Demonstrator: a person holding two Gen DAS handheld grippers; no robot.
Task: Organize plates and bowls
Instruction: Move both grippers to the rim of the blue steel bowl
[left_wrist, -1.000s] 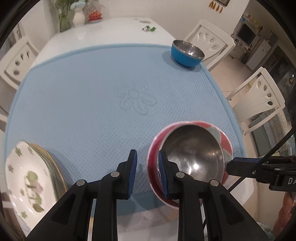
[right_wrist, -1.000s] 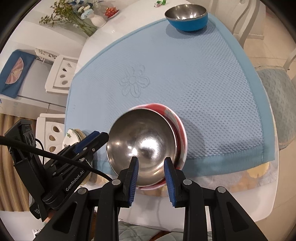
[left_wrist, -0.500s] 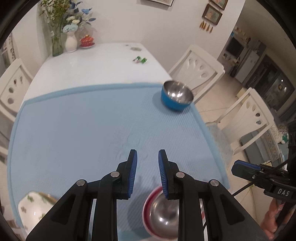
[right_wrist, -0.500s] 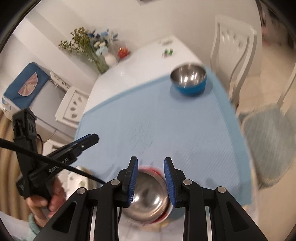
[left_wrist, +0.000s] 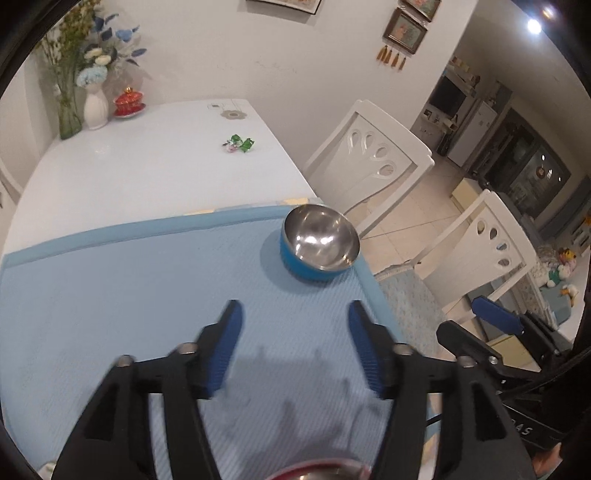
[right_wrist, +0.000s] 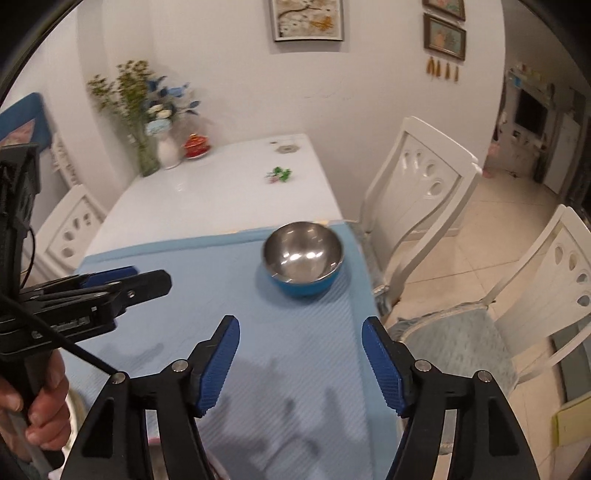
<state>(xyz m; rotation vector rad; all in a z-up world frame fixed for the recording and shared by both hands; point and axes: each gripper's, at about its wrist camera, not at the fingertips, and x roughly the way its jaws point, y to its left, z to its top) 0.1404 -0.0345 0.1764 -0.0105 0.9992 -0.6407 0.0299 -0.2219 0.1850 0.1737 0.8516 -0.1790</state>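
2 claws, left claw (left_wrist: 293, 345) and right claw (right_wrist: 301, 363), both spread apart, empty. Blue bowl (right_wrist: 303, 259) at 12 o'clock; judge: straddle rim squarely, close gently.

Shiny bare metal lines the inside of the blue bowl (left_wrist: 320, 242), throwing back bright highlights, while its outer shell looks like smooth blue coating. Under it, the light blue mat (left_wrist: 147, 288) is matt cloth with a fine woven rib. Beyond, the white table (left_wrist: 147, 162) gleams, glossy and smooth. Both the left gripper (left_wrist: 295, 347) and the right gripper (right_wrist: 301, 362) show matt black plastic, with ridged blue pads (right_wrist: 384, 369) and small metal pins.
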